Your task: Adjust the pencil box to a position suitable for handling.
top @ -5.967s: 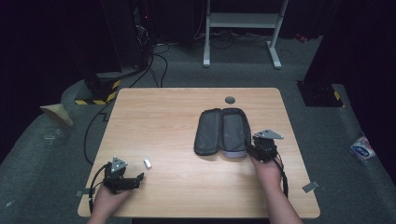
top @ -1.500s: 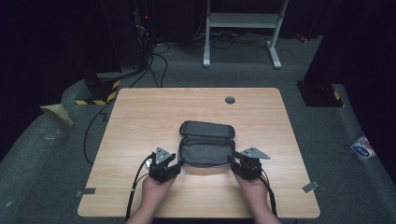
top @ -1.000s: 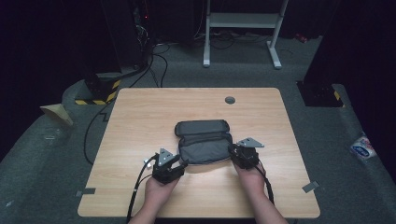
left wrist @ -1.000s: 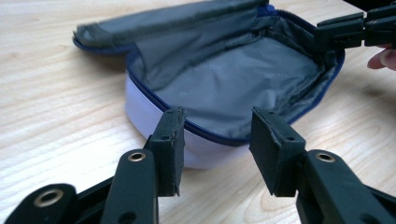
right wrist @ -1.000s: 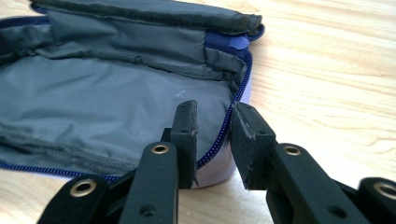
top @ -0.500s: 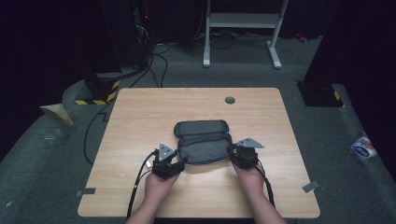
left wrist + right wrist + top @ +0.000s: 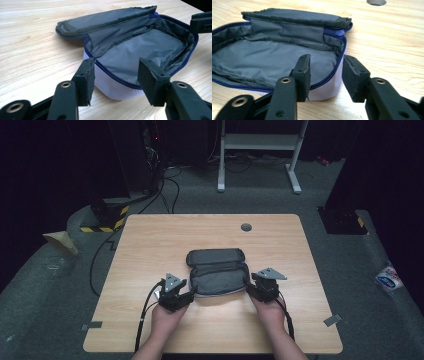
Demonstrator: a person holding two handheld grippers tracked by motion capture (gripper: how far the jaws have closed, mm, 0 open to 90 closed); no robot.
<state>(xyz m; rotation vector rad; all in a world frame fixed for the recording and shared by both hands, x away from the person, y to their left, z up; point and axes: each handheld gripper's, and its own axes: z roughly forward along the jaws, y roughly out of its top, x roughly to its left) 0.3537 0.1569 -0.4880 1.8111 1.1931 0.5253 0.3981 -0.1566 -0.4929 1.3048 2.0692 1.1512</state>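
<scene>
Pouch (image 7: 218, 272) lies unzipped, mid-table, near my edge. My left gripper (image 7: 116, 72) and right gripper (image 7: 325, 71) flank its ends, jaws just opening, straddling rim (image 7: 338, 67) unclamped. Step: letting go. Next: back both away cleanly.

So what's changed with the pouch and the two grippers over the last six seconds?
The grey fabric zip pouch went from upright at right to crosswise mid-table, lid open. Both the left gripper and right gripper closed in on its ends; their jaws have just been opening, rim between them. The wooden table is unchanged.
</scene>
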